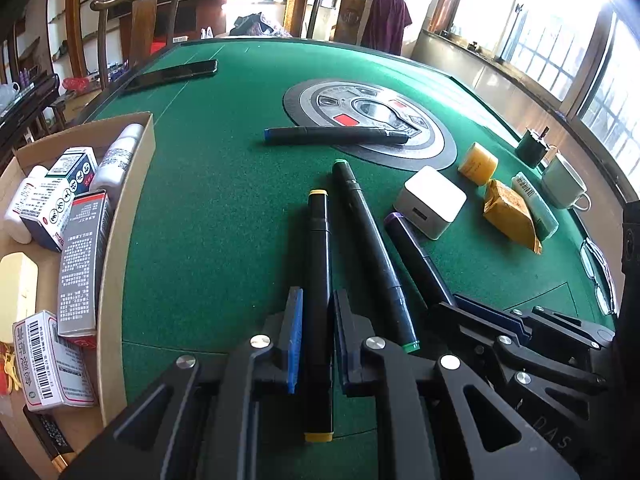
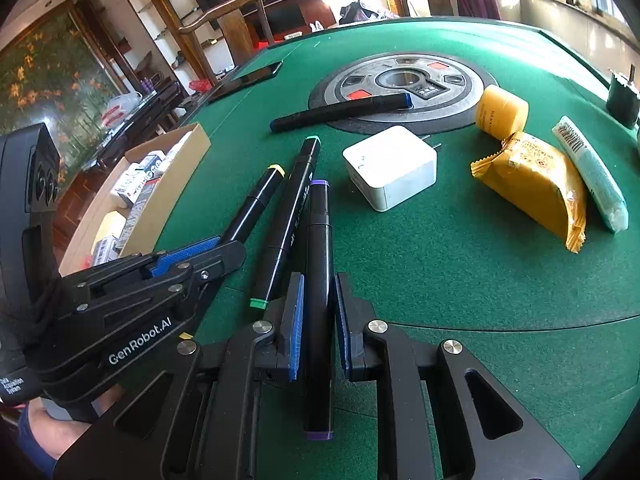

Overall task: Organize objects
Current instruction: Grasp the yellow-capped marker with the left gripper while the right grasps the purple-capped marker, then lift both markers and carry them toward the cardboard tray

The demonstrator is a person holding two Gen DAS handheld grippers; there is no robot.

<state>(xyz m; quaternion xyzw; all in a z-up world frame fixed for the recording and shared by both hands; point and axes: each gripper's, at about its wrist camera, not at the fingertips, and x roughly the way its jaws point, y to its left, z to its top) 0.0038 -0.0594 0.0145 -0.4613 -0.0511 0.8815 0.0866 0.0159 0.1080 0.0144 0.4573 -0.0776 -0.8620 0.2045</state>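
Three black markers lie side by side on the green felt table (image 1: 224, 216). My left gripper (image 1: 316, 340) is shut on the yellow-capped marker (image 1: 318, 264). My right gripper (image 2: 318, 328) is shut on the purple-capped marker (image 2: 319, 248); this gripper also shows in the left wrist view (image 1: 480, 316). The green-capped marker (image 1: 370, 248) lies free between them, also in the right wrist view (image 2: 288, 216). A blue-capped marker (image 1: 336, 135) lies farther off on the round centre panel (image 1: 424, 148).
A cardboard box (image 1: 120, 220) of medicine boxes and bottles stands at the left. A white charger (image 2: 390, 168), yellow jar (image 2: 500, 111), yellow snack pack (image 2: 532, 184) and pale green tube (image 2: 592, 176) lie at the right. A phone (image 1: 172, 74) lies far left. Glasses (image 1: 600, 276) and a cup (image 1: 564, 182) sit at the right edge.
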